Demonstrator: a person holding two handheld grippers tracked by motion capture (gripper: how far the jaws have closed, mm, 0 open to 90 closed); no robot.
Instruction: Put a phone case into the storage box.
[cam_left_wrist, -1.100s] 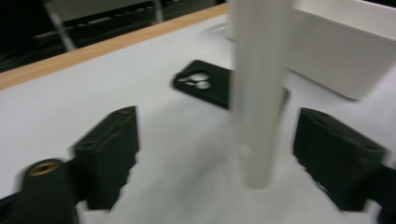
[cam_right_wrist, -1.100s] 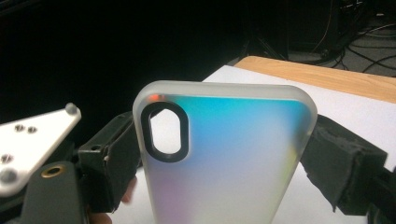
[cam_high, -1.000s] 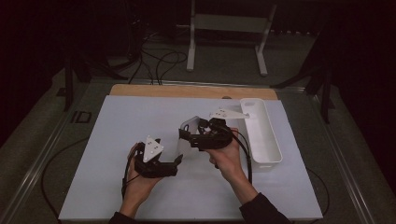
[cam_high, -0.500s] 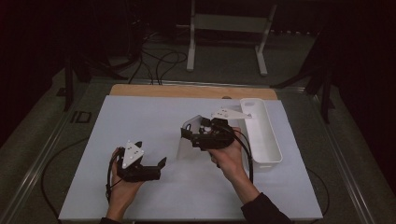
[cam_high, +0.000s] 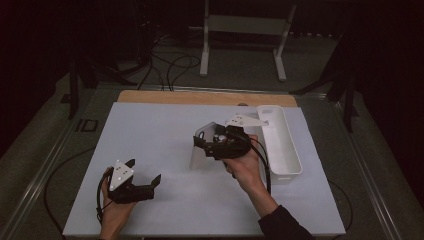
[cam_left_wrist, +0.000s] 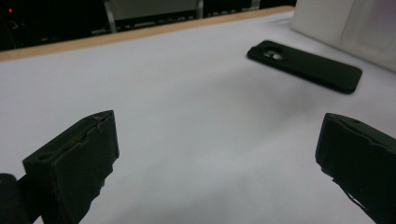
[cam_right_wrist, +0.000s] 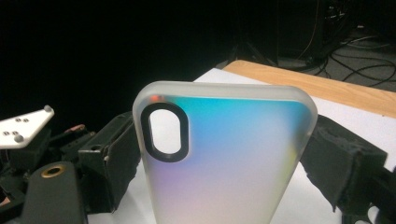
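My right gripper (cam_high: 206, 137) (cam_right_wrist: 219, 154) is shut on a frosted translucent phone case (cam_high: 199, 159) (cam_right_wrist: 224, 140), a jaw pressing on each long side. The case stands upright on the white table, and its black-rimmed camera cutout (cam_right_wrist: 166, 132) is at the upper left in the right gripper view. My left gripper (cam_high: 144, 171) (cam_left_wrist: 218, 122) is low over the table's near left part. It is open, its jaws have just been opening a little wider, and nothing is between them. A flat black phone-shaped thing (cam_left_wrist: 303, 65) lies on the table ahead of it.
A long white tray (cam_high: 295, 162) lies at the table's right side, just beyond my right hand. A white sheet (cam_high: 160, 130) covers the table, with a wooden strip (cam_high: 200, 97) at the far edge. Cables and a metal stand are on the floor behind. The left gripper's white plate (cam_right_wrist: 23, 126) is at the left edge.
My left gripper has moved left and back toward the person, away from the right gripper and lower. The right gripper has kept still with the case in it.
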